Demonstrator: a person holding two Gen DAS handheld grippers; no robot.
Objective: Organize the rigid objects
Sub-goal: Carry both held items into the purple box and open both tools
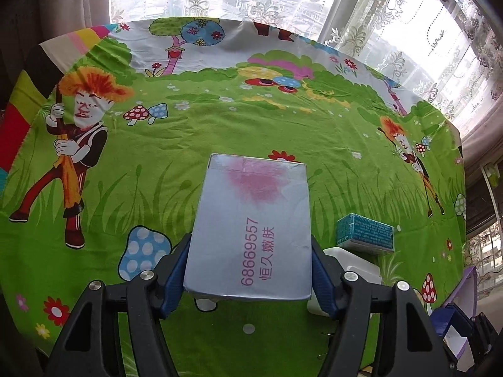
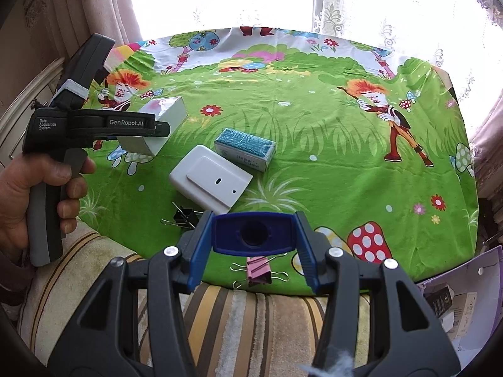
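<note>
My left gripper (image 1: 250, 251) is shut on a silver-grey box (image 1: 254, 194) with a pink blotch and pink print; its blue pads (image 1: 176, 279) press on both long sides. The box hangs tilted above the green cartoon tablecloth (image 1: 157, 144). In the right wrist view a hand (image 2: 19, 194) holds that left gripper (image 2: 157, 128) at the left with the same box (image 2: 166, 110) in it. My right gripper (image 2: 253, 220) is shut on a dark blue block (image 2: 251, 235) with a round hole, near the cloth's front edge.
A teal box (image 2: 245, 146) and a white flat device (image 2: 210, 179) lie mid-table. A black binder clip (image 2: 184, 215) and a pink one (image 2: 259, 275) lie at the front edge. A striped cushion (image 2: 251, 314) sits below, a purple bin (image 2: 456, 298) with small boxes at right.
</note>
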